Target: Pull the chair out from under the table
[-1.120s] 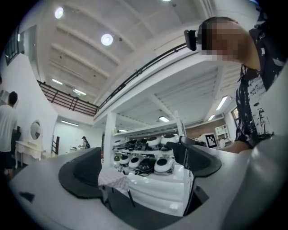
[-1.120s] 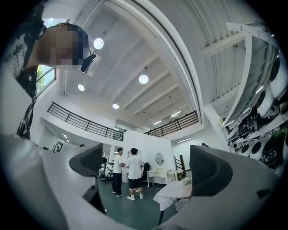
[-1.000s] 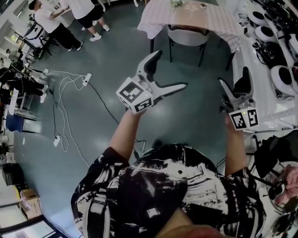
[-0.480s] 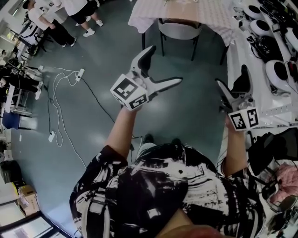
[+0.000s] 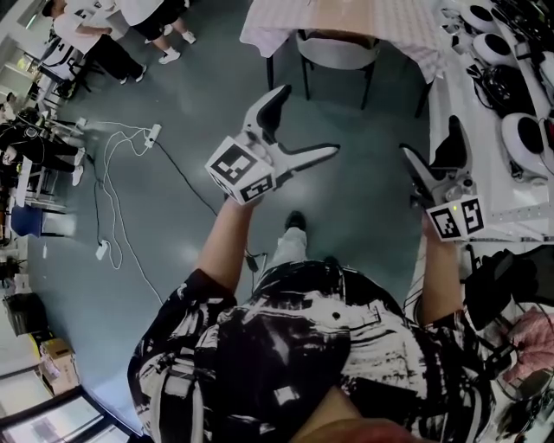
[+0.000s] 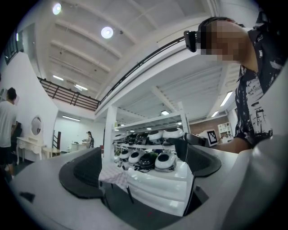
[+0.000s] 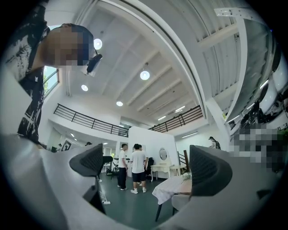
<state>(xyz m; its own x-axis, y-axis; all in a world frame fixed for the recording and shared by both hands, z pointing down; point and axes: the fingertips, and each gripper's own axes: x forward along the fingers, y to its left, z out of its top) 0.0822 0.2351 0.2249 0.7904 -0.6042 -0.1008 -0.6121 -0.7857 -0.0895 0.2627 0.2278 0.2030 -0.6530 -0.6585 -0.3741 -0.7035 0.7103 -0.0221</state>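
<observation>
Still well short of the chair [image 5: 338, 54] — left gripper [image 5: 307, 121] and right gripper [image 5: 432, 137] jaws agape, empty — one shoe [image 5: 295, 221] newly forward.

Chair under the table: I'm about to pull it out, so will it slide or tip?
The chair looks light: thin dark legs, slim pale shell. It will probably slide on the smooth floor, though a high pull may tip it. The tablecloth hanging beside it could snag.
</observation>
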